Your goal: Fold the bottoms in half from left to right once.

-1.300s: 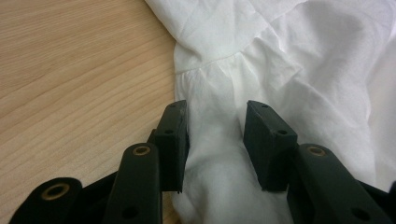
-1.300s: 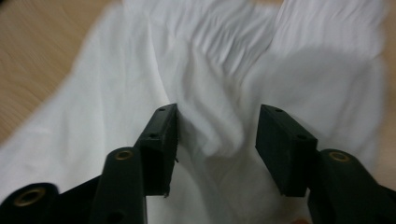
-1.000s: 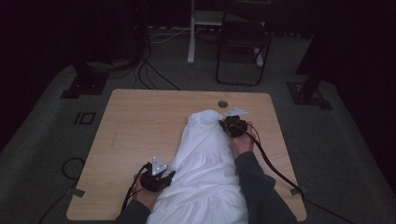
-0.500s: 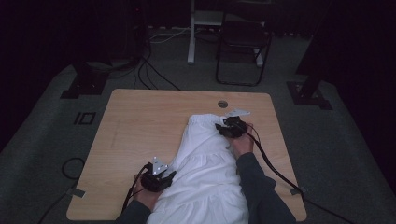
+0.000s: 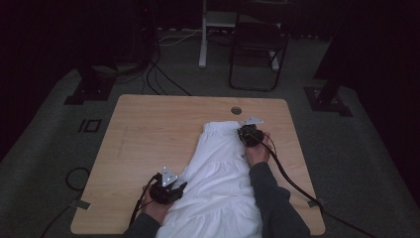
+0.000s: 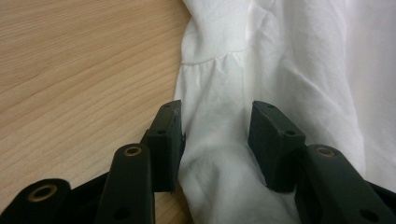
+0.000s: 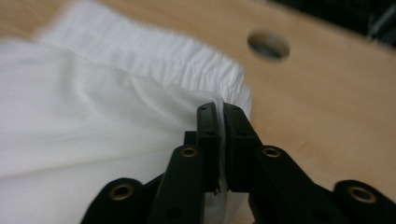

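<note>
A light wooden rectangular table (image 5: 148, 144) with rounded corners and a round cable hole (image 5: 236, 110) near its far edge is carrying a white gathered cloth garment (image 5: 218, 178), which is lying on the right half of the top and running lengthwise from the near edge, where it is widest and spilling toward the person, up to a narrow elastic waistband (image 5: 220, 127) pointing at the far edge, just short of the hole. The long axis is leaning slightly to the right as it goes away. The left gripper (image 6: 215, 135) is sitting at the garment's near left side with its jaws standing partly open, a thick fold of the white cloth bunching between them and touching the pads. The right gripper (image 7: 219, 122), beside the waistband's right end, has just been closing, and its jaws are pinching a thin edge of the cloth with almost no gap between them.
</note>
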`<action>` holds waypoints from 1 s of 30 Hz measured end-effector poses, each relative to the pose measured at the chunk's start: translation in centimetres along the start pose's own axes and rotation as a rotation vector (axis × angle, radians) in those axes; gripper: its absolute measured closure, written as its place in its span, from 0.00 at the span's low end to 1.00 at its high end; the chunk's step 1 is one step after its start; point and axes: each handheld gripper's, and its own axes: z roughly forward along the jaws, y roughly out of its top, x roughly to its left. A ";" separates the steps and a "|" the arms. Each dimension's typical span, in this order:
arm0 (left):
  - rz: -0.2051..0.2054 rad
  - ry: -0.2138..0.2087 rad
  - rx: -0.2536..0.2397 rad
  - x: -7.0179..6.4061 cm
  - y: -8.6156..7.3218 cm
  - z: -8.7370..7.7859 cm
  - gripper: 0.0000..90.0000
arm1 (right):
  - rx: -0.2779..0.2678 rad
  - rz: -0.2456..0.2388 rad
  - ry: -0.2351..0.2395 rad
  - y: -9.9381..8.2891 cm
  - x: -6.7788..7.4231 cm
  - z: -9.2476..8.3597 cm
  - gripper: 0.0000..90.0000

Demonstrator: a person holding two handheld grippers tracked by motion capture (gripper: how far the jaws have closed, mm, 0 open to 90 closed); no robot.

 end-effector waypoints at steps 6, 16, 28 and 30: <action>-0.007 0.025 0.003 -1.2 -1.0 -1.0 0.62 | 0.063 0.053 0.059 -1.6 0.3 1.4 0.84; -0.033 -0.057 -0.026 -1.6 -1.8 -3.0 0.55 | 0.072 0.049 0.185 -1.5 0.8 -0.1 0.57; -0.101 -0.055 -0.121 4.3 9.1 1.4 0.44 | 0.111 0.114 0.122 -0.6 0.1 2.0 0.20; -0.106 -0.041 -0.095 4.6 10.8 4.0 0.42 | 0.116 0.142 0.130 -0.8 0.1 2.5 0.24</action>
